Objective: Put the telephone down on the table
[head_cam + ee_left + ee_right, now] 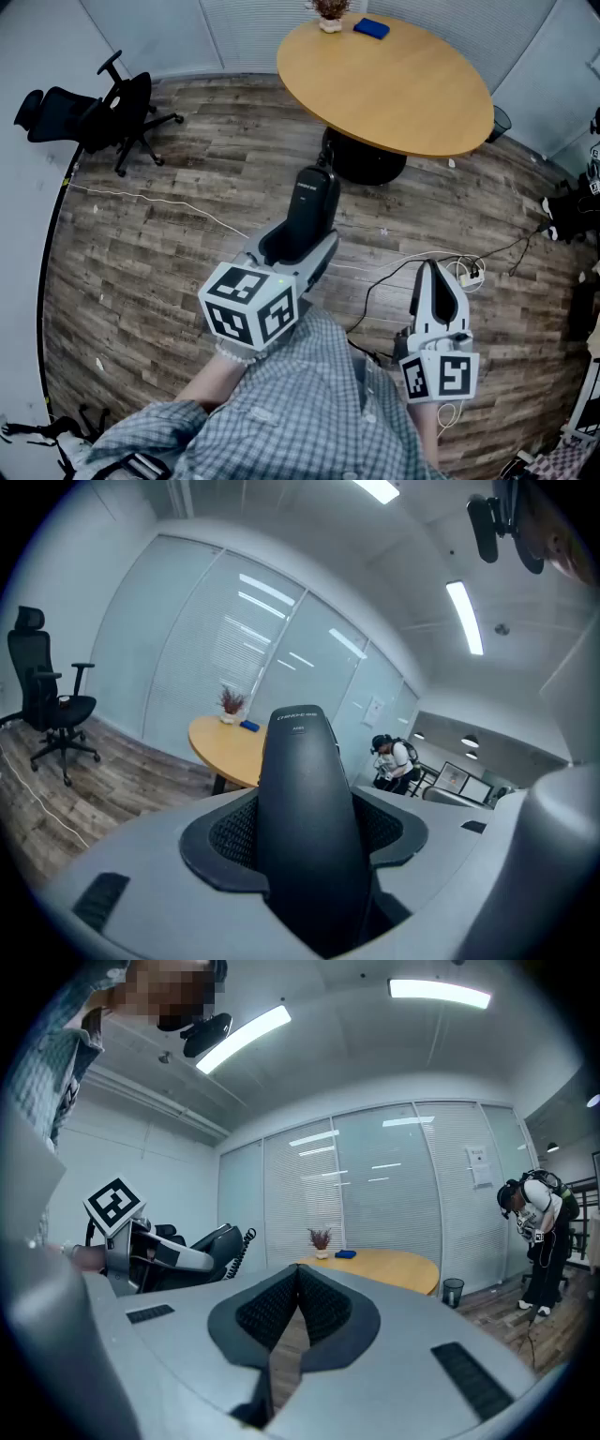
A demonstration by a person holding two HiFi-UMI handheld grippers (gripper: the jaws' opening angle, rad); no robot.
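Observation:
My left gripper [298, 251] is shut on a black telephone handset [312, 208], which stands up between its jaws over the wooden floor. In the left gripper view the handset [305, 817] fills the middle, pressed between the two ribbed pads [228, 834]. Ahead stands the round wooden table [403, 94], also seen past the handset as the table [217, 744]. My right gripper [432, 274] is shut with nothing in it, to the right of the left one. The right gripper view shows its tips [300, 1277] touching, with the left gripper and handset [202, 1246] at its left.
A small potted plant [329, 13] and a blue object [371, 28] sit at the table's far edge. A black office chair [103, 108] stands at the left. Cables and a power strip [464, 274] lie on the floor at right. A person [539, 1232] stands far right beside a bin [452, 1291].

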